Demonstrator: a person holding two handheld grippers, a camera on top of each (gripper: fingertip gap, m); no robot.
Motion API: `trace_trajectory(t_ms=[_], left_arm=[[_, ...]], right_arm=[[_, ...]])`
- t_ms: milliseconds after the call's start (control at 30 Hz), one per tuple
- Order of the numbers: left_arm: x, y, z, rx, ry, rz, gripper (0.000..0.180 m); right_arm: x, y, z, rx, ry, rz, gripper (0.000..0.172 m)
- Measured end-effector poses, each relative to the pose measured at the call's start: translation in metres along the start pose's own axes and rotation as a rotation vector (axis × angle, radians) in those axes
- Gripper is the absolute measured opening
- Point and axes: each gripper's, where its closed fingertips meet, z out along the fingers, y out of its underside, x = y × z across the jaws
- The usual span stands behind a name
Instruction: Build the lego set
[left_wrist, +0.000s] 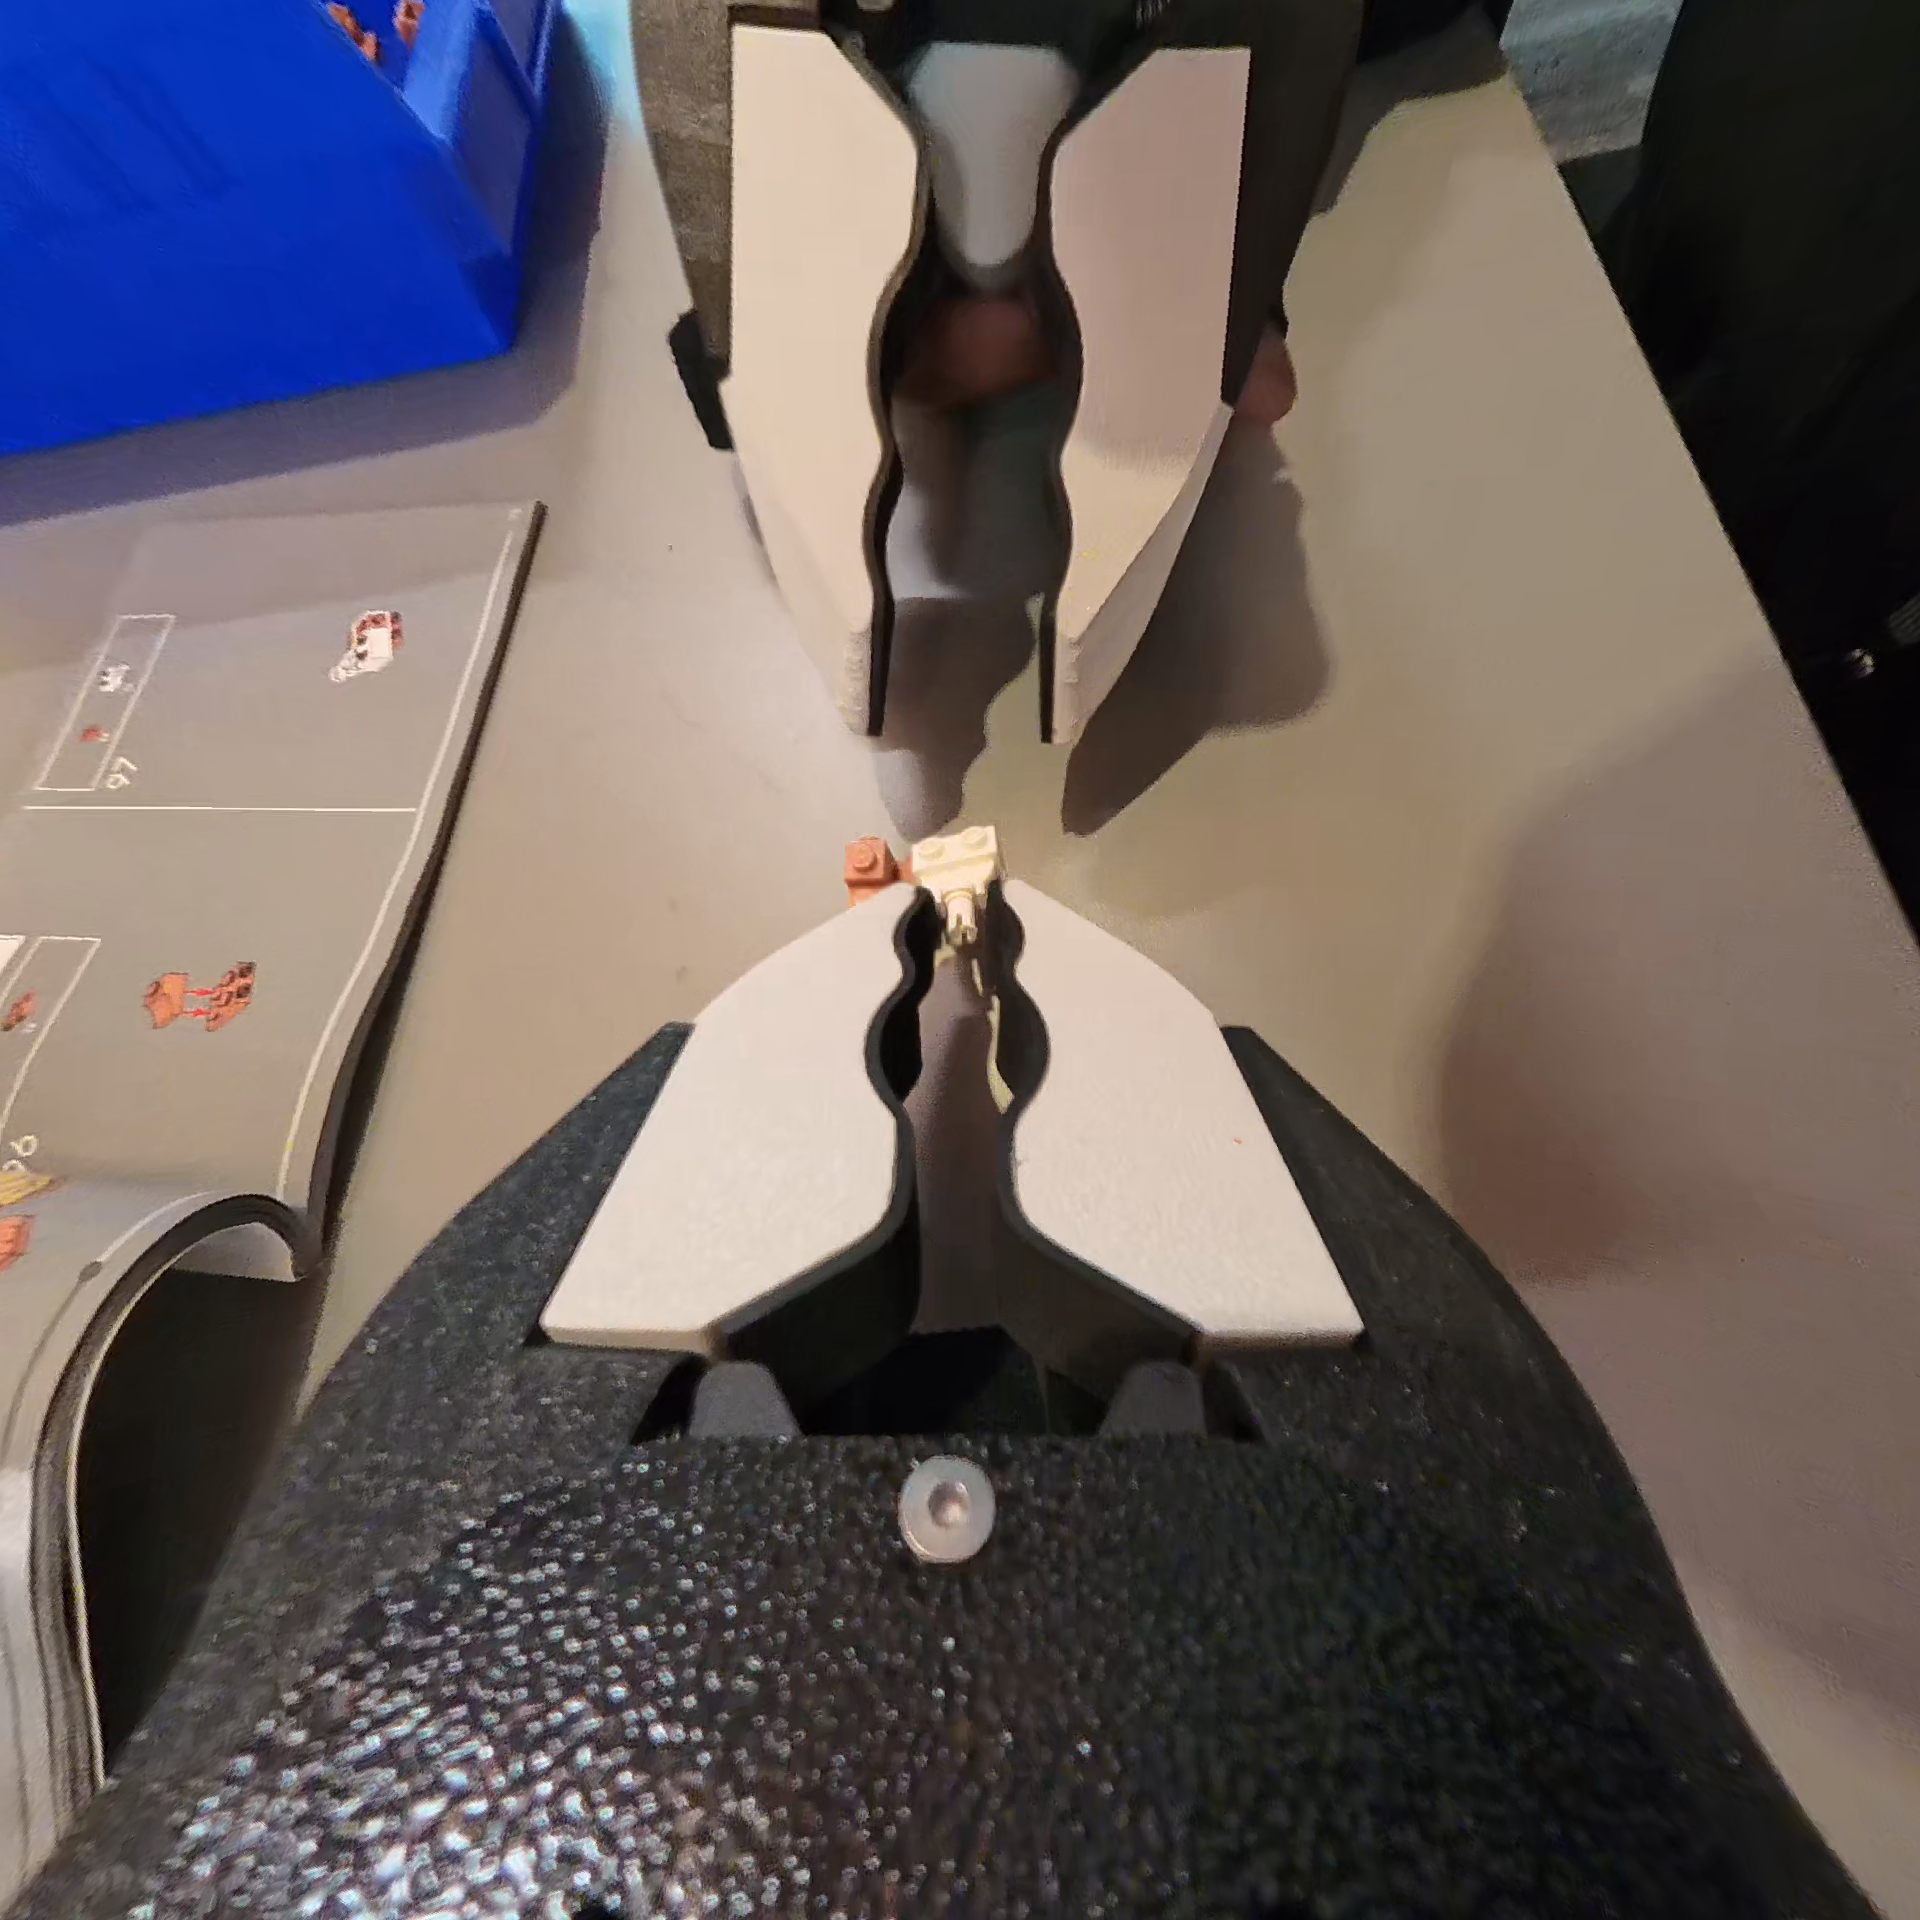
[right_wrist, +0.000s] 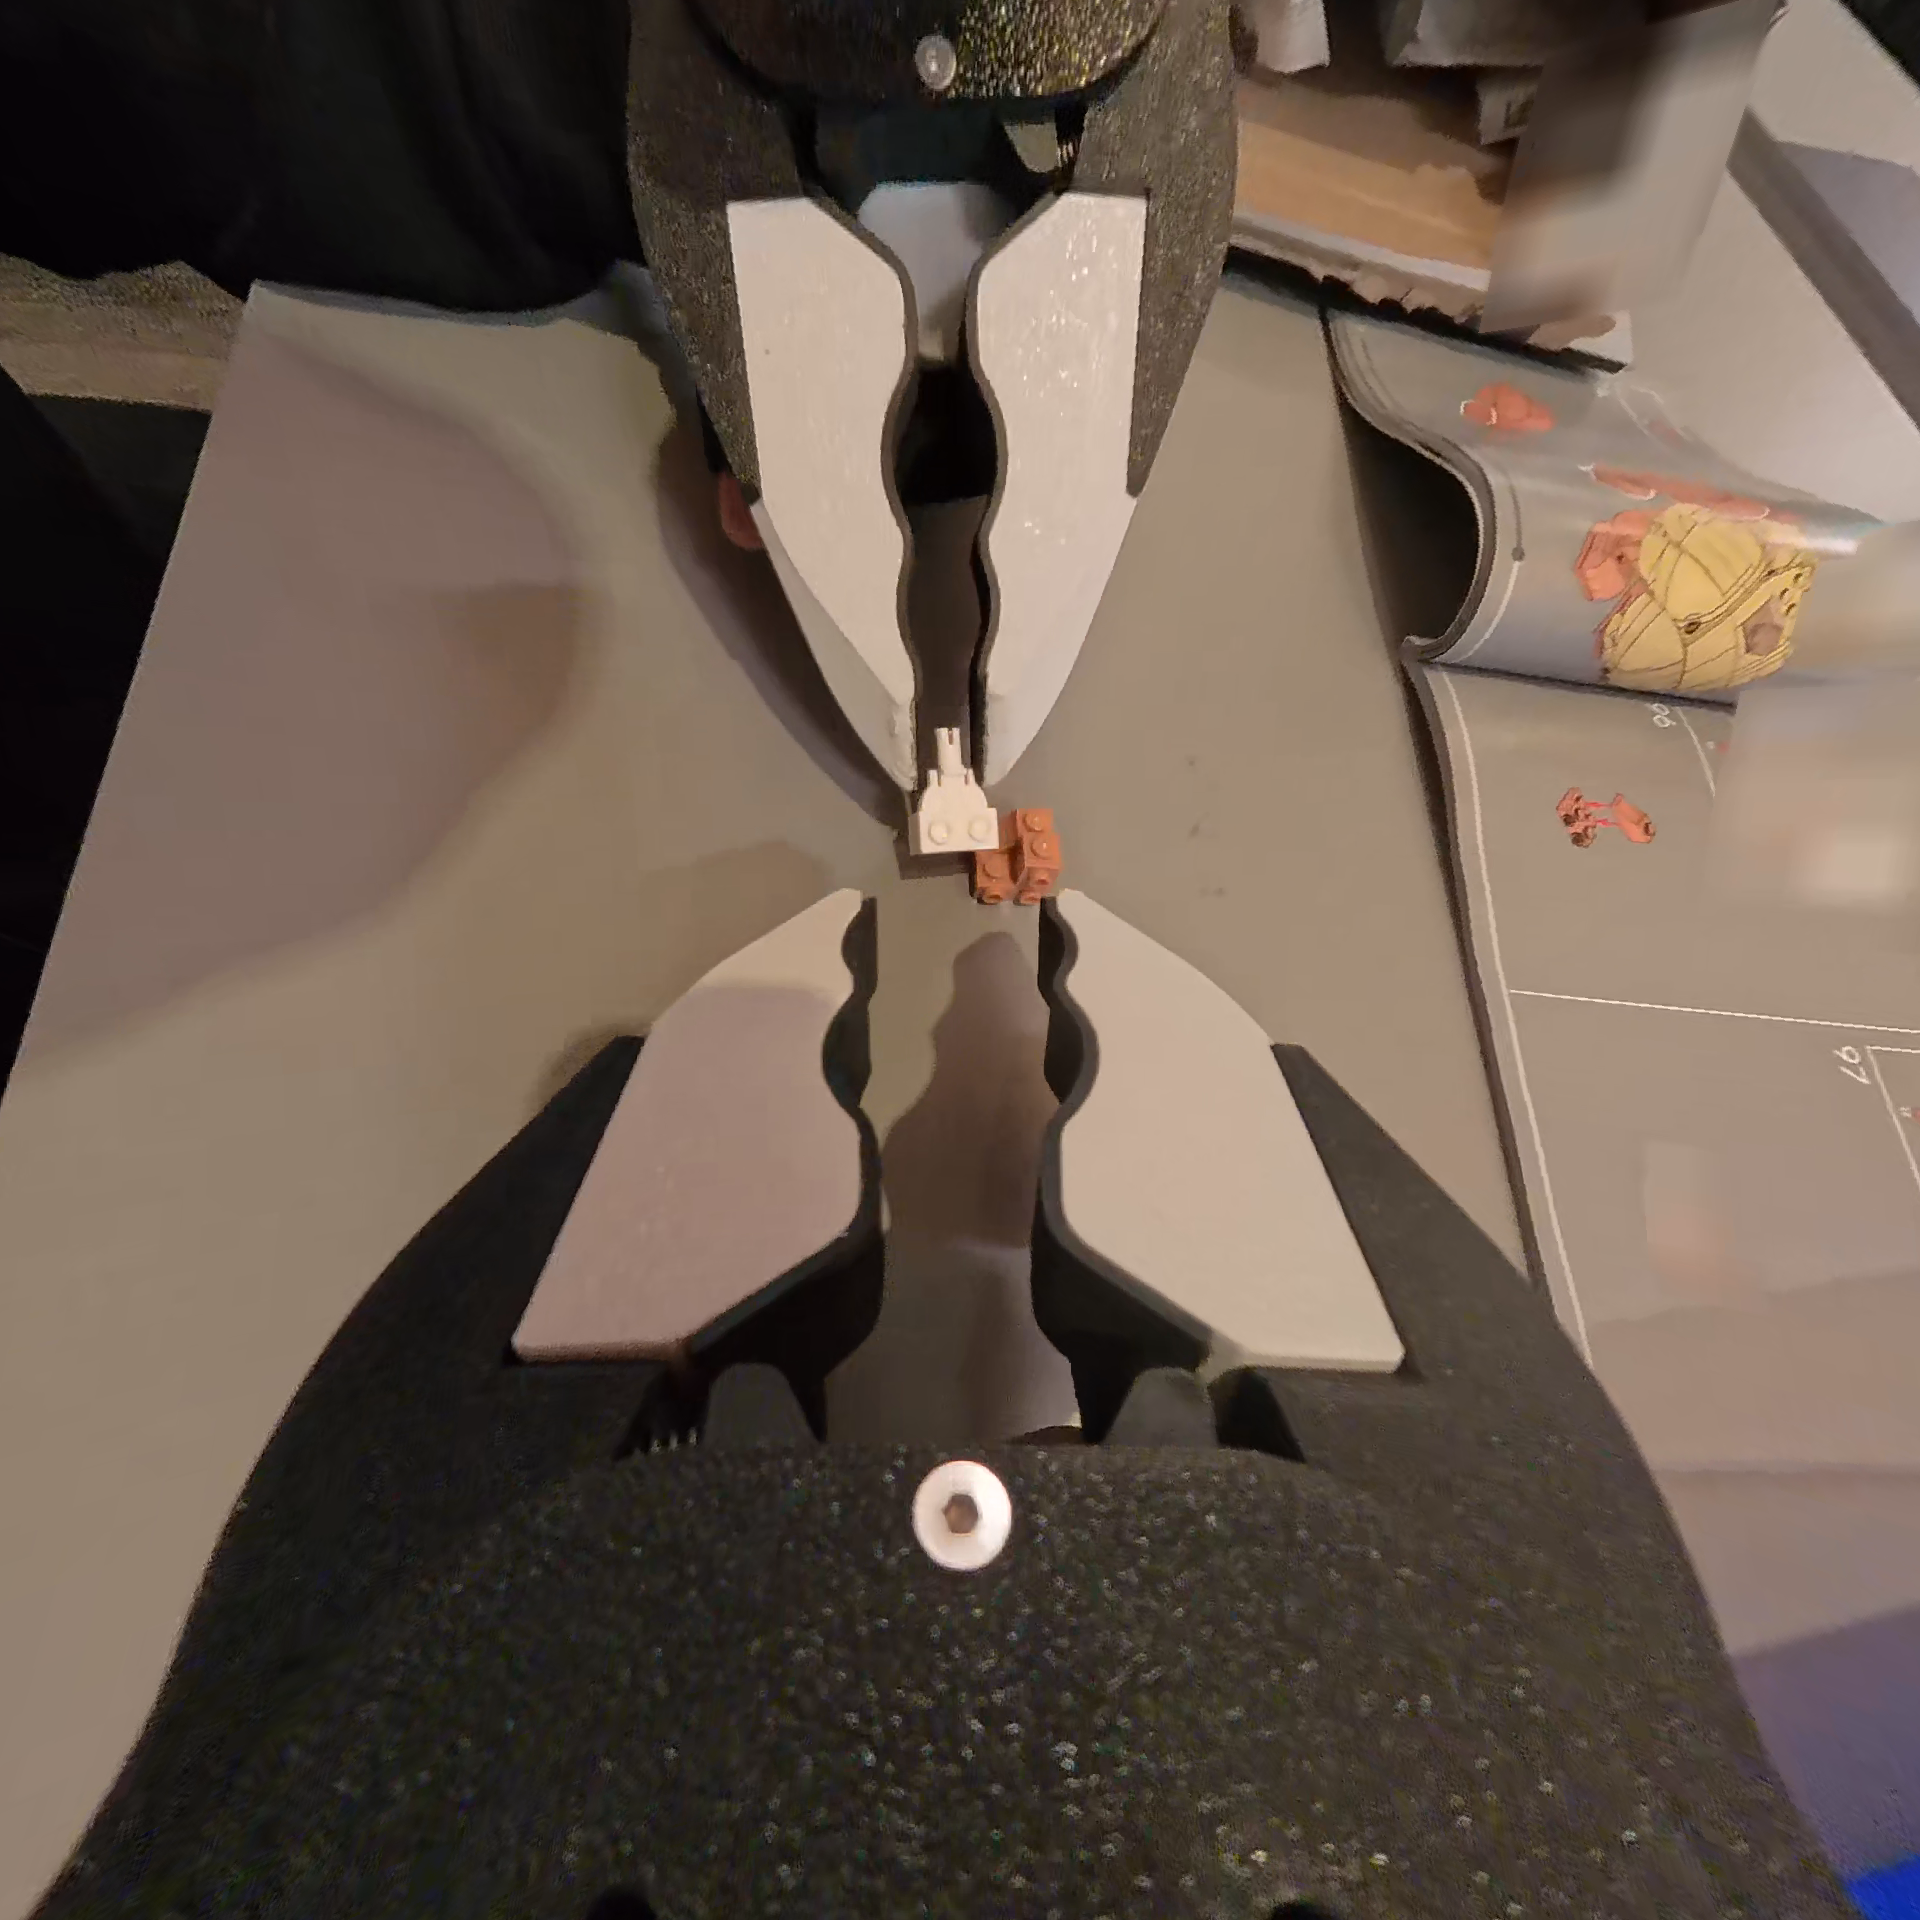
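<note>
My left gripper (left_wrist: 961, 904) is shut on a small white brick piece with a pin (left_wrist: 956, 857); the pin end sits between its pads and the studded plate sticks out past the tips. A small brown brick cluster (left_wrist: 869, 864) sits against the white piece's side. In the right wrist view the left gripper (right_wrist: 945, 764) comes in from the top with the white piece (right_wrist: 948, 816), and the brown cluster (right_wrist: 1020, 857) lies beside it. My right gripper (right_wrist: 954, 920) is open and empty, its tips just short of both pieces. It faces the left one from the top in the left wrist view (left_wrist: 961, 722).
Everything is low over a grey table (left_wrist: 1351, 935). An open instruction booklet (left_wrist: 229, 831) lies at the left, also in the right wrist view (right_wrist: 1662, 935). A blue bin (left_wrist: 239, 208) stands at the far left. The table edge (left_wrist: 1704, 436) runs along the right, dark beyond.
</note>
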Motion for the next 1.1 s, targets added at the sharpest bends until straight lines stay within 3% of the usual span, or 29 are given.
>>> trace_trajectory(t_ms=[433,1100], left_arm=[[-0.002,0.0,0.003,-0.005,-0.018,-0.002,0.009],[-0.005,0.003,0.009,-0.053,-0.065,0.026,0.009]], right_arm=[[0.006,0.006,0.021,-0.107,-0.04,-0.038,0.041],[0.007,0.011,0.028,-0.162,-0.13,0.0,0.031]])
